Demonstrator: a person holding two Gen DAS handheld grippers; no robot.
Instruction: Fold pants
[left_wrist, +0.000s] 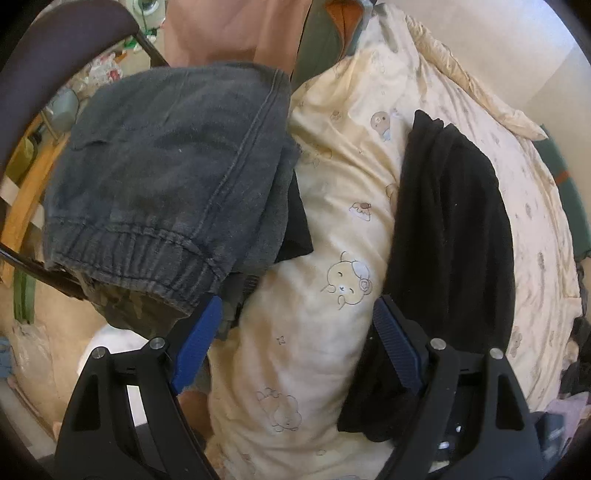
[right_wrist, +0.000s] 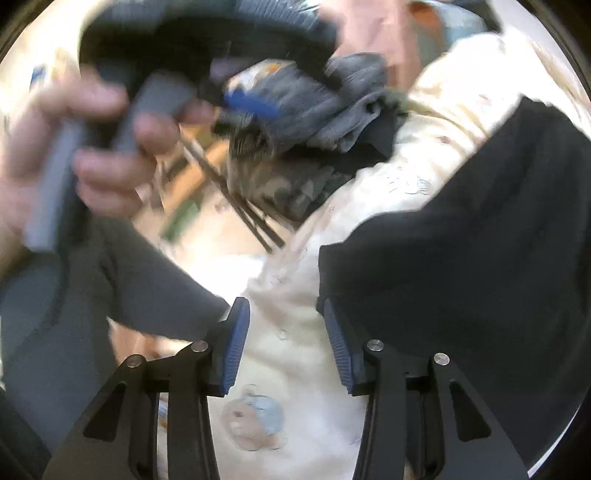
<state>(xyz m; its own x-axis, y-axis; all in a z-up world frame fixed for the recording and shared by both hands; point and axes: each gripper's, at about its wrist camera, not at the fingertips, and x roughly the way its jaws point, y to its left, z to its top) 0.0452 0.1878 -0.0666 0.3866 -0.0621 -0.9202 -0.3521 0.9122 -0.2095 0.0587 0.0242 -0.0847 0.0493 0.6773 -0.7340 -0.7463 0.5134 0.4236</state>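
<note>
Black pants (left_wrist: 454, 229) lie folded in a long strip on the cream cartoon-print bedsheet (left_wrist: 332, 229). My left gripper (left_wrist: 295, 332) hangs open over bare sheet, the black pants just beside its right finger. In the blurred right wrist view, my right gripper (right_wrist: 288, 339) is open with only sheet between its fingers, and the black pants (right_wrist: 461, 258) reach up to its right finger. A hand (right_wrist: 103, 147) holds the left gripper's grey handle at the upper left.
A stack of folded clothes topped by grey jeans (left_wrist: 166, 177) rests on a dark chair (left_wrist: 66, 40) at the bed's left edge. The same stack (right_wrist: 314, 107) shows in the right wrist view. Loose dark clothing (left_wrist: 576, 354) lies at the far right.
</note>
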